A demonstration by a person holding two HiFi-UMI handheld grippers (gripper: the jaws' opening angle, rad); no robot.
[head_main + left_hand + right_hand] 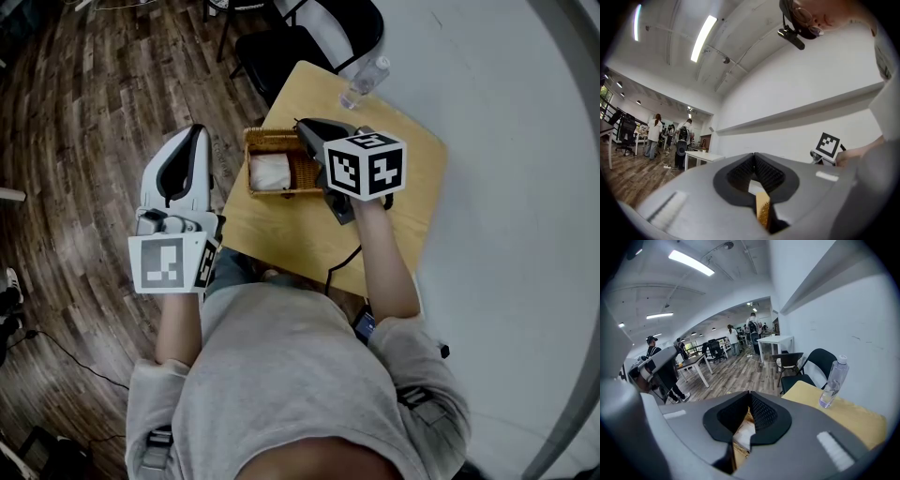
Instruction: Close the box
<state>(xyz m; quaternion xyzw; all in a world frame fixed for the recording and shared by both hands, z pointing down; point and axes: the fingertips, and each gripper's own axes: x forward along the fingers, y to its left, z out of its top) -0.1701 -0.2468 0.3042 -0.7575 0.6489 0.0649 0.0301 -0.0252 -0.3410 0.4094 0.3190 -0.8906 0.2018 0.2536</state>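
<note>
Box (270, 174) sits open at table (291, 234) left edge, white wad inside. Right gripper (301, 124) hovers over box's right side, jaws pressed together. Left gripper (198, 130) is off table at left, jaws also together. We can't make out lid. Our advice: push lid over slowly with closed tips and brace box with left.

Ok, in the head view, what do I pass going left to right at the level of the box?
left gripper → woven box → right gripper, whose tip reaches over the box's right side. The water bottle is left out: it stands farther back, in line with the right gripper's body.
</note>
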